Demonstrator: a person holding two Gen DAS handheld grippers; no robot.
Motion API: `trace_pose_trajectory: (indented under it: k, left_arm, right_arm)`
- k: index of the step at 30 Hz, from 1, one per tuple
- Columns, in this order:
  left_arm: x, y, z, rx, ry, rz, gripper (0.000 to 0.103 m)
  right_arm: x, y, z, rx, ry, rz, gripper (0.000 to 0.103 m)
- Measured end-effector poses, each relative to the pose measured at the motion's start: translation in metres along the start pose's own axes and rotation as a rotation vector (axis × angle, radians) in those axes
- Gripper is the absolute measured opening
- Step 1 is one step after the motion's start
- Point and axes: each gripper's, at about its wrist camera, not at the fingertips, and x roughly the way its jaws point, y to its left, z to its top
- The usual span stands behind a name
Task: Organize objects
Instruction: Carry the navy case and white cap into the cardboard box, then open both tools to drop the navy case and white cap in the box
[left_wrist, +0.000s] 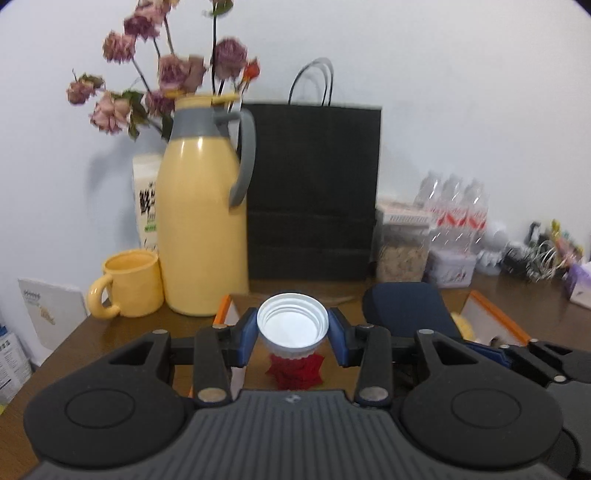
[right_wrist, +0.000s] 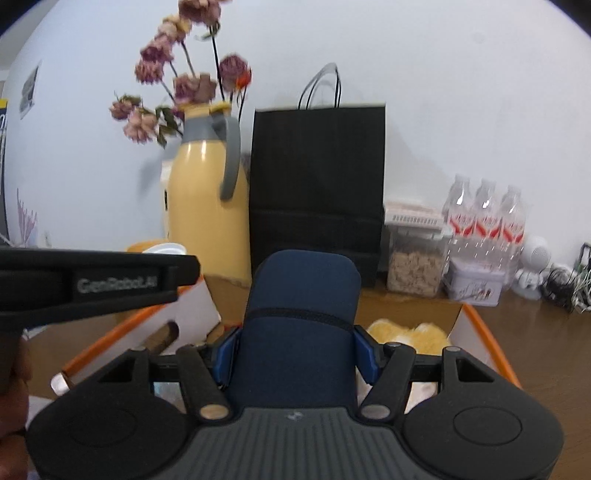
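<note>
Left gripper (left_wrist: 292, 334) clamped on white ribbed cap (left_wrist: 292, 325) of a red-bodied item (left_wrist: 295, 373), held upside-down-looking, open side toward cam, above brown table (left_wrist: 110, 332) & near edge of orange-rimmed box (right_wrist: 491, 332). Right gripper (right_wrist: 297, 354) clamped on dark blue pouch (right_wrist: 301, 314), upright btwn blue pads, over same box w/ yellow plush (right_wrist: 406, 334) inside. Behind: yellow jug (left_wrist: 203, 221), yellow mug (left_wrist: 129, 284), black paper bag (left_wrist: 314, 192), water bottles (right_wrist: 484, 218).

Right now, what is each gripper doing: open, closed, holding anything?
Left gripper: closed on a white ribbed plastic cap with something red beneath.
Right gripper: closed on a dark blue soft fabric case.
</note>
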Motion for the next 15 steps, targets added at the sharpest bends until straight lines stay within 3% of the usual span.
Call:
trace_pose_trajectory:
  k: [11, 13, 15]
  left_arm:
    - [0.007, 0.001, -0.015, 0.011, 0.037, -0.017, 0.043]
    - [0.005, 0.002, -0.017, 0.013, 0.033, -0.022, 0.056]
    - [0.0, 0.003, -0.02, 0.013, 0.008, -0.036, 0.089]
  right_arm:
    - [0.006, -0.001, -0.013, 0.001, 0.065, 0.01, 0.063]
    - [0.006, -0.001, -0.013, 0.001, 0.068, 0.004, 0.066]
    - [0.001, -0.002, -0.013, -0.001, 0.052, -0.005, 0.083]
